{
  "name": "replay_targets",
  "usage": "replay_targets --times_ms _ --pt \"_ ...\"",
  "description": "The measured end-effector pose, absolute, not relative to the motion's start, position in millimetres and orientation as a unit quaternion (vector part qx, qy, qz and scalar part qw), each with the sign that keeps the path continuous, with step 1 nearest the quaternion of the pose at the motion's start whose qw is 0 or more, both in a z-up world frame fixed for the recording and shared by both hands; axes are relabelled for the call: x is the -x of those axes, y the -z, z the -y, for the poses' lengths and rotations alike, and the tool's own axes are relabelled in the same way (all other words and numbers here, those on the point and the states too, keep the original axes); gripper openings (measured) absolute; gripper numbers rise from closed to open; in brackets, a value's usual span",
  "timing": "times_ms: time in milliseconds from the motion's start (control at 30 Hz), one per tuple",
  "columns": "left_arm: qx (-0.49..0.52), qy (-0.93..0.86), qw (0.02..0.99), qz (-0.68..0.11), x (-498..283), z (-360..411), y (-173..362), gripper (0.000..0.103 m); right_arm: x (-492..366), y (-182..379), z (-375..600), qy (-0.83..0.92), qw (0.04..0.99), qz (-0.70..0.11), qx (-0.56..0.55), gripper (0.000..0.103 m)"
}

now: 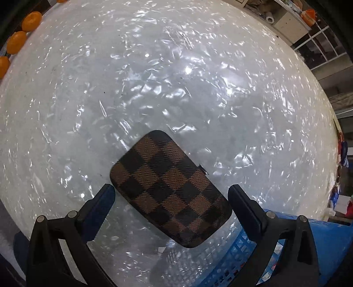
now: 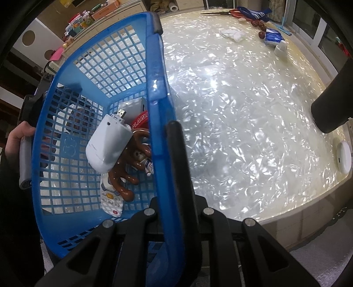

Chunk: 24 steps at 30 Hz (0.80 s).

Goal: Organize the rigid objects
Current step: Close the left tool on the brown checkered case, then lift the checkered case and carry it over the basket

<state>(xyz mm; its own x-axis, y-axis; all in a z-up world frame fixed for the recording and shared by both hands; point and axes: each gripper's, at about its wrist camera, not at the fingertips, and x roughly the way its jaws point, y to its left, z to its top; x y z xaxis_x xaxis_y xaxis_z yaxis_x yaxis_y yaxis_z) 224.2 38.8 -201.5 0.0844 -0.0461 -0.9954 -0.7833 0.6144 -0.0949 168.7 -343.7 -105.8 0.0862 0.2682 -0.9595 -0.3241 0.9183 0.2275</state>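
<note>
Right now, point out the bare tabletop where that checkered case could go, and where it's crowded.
Free: the wide pearly white tabletop between the blue plastic lattice basket and the far-edge clutter, and beyond the brown checkered case. Crowded: the basket's floor around the white USB gadget, and the rim by the orange fruits.

Checkered brown-and-black case (image 1: pixel 169 187): rounded rectangle, closed, flat on the pearly white table (image 1: pixel 154 77), lying diagonally. Blue lattice basket (image 2: pixel 110 66): tilted, standing on the same table; contains a white USB device (image 2: pixel 106 143), brown antler-shaped piece (image 2: pixel 123 178), white remote (image 2: pixel 110 196).
</note>
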Motion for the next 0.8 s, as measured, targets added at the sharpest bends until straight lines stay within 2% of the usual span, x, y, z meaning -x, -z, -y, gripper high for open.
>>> replay_targets --times_ms 267,367,433,533,800 --pt "0.327 -0.298 0.647 -0.621 -218 -14 199 0.102 -168 103 351 -0.206 0.736 -0.645 0.021 0.011" --pt "0.314 -0.284 0.661 -0.62 -211 -9 194 0.093 -169 102 354 -0.208 0.736 -0.644 0.018 0.012" --pt "0.302 -0.275 0.677 -0.612 -202 -10 186 0.08 -169 102 353 -0.207 0.736 -0.644 0.017 0.012" --pt "0.31 -0.252 0.681 -0.613 -194 -14 184 0.075 -169 102 354 -0.206 0.737 -0.643 0.014 0.012" --pt "0.269 -0.201 0.71 -0.619 -179 -20 180 0.071 -168 103 352 -0.2 0.74 -0.643 0.014 0.012"
